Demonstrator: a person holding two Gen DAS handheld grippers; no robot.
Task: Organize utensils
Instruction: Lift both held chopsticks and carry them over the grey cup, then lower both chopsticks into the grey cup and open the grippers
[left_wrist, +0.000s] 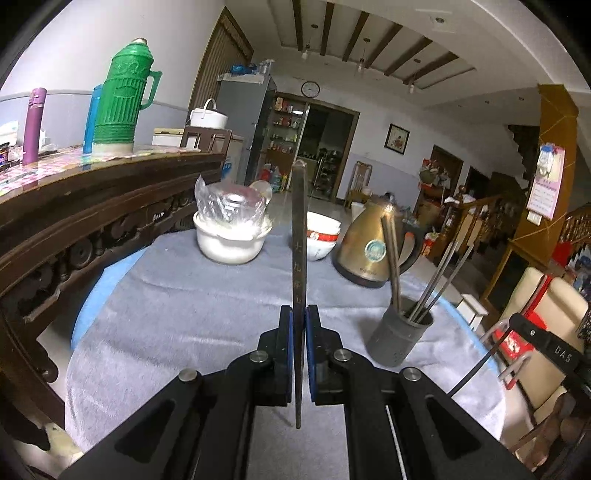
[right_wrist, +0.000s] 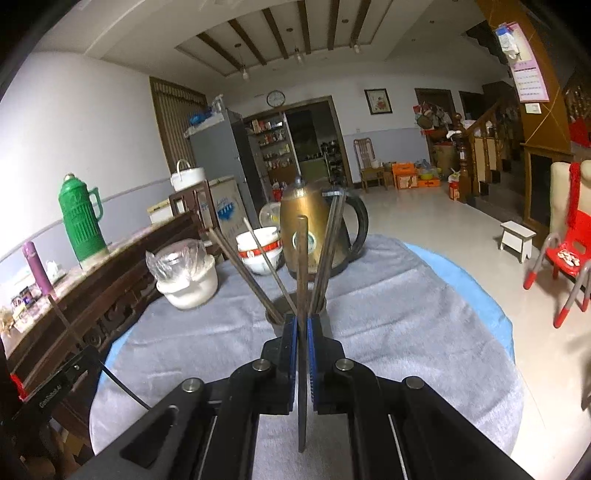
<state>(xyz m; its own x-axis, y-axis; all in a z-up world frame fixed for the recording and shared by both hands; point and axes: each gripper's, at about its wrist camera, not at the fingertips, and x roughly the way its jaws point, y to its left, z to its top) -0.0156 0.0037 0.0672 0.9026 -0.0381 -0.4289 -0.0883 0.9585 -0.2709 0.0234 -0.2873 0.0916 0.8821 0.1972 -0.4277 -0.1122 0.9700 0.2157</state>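
Note:
My left gripper is shut on a dark metal chopstick that stands upright above the grey cloth. A grey utensil cup with several chopsticks in it stands to its right on the table. My right gripper is shut on another dark chopstick, held upright just in front of the same cup, whose chopsticks fan out behind the fingers. The cup is mostly hidden by the right gripper. The right gripper's body shows at the right edge of the left wrist view.
A gold kettle, stacked red-and-white bowls and a white pot with a plastic bag stand at the table's far side. A wooden sideboard with a green thermos is on the left. A red chair stands right.

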